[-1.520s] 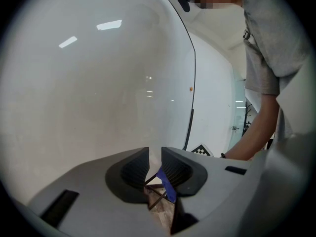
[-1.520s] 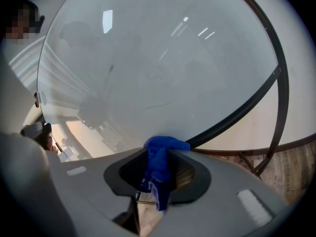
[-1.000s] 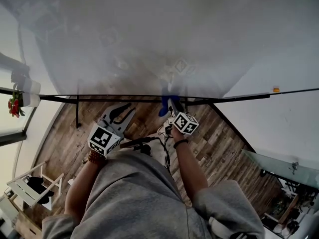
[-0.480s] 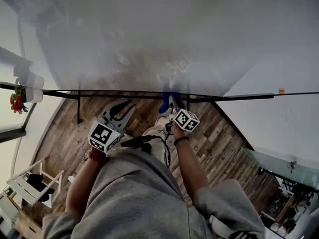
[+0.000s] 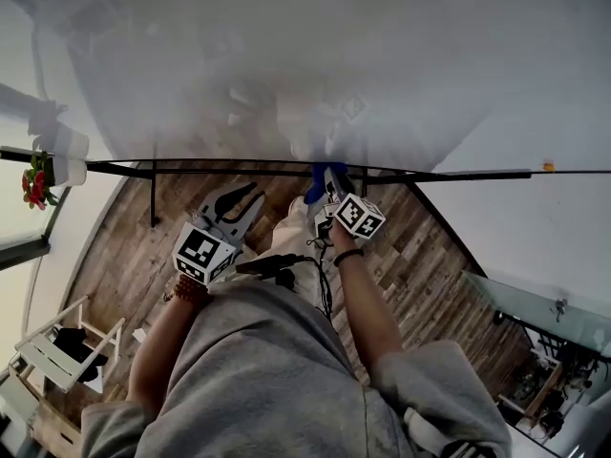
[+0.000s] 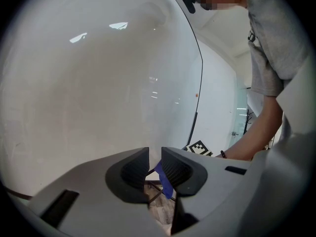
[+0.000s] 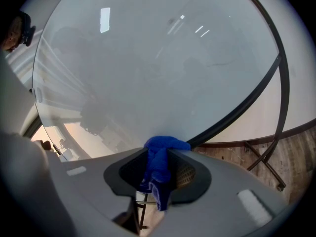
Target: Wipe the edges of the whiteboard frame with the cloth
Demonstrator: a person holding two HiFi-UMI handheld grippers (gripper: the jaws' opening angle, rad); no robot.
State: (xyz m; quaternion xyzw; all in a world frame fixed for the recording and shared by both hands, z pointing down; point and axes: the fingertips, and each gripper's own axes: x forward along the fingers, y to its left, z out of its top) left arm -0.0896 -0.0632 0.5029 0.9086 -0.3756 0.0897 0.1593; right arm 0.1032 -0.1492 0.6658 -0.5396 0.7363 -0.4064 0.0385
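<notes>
The big whiteboard (image 5: 286,65) fills the upper head view, and its black frame (image 5: 458,174) runs along the bottom edge. My right gripper (image 5: 321,183) is shut on a blue cloth (image 5: 313,185) and presses it against that bottom edge. In the right gripper view the cloth (image 7: 159,167) bunches between the jaws, its top at the frame (image 7: 237,110). My left gripper (image 5: 250,198) hovers to the left of the cloth, just below the frame. It is shut with nothing in its jaws (image 6: 154,157). Past them the cloth (image 6: 165,181) shows.
The board's black stand leg (image 5: 153,198) drops to the wooden floor (image 5: 124,256) at left. A pot with red flowers (image 5: 33,184) and a white chair (image 5: 57,356) are further left. A glass-topped table (image 5: 535,303) stands at right. An orange dot (image 5: 548,167) marks the wall.
Both grippers have slid a little to the left along the bottom frame edge, with the cloth still in the right one. Neither pair of jaws has changed.
</notes>
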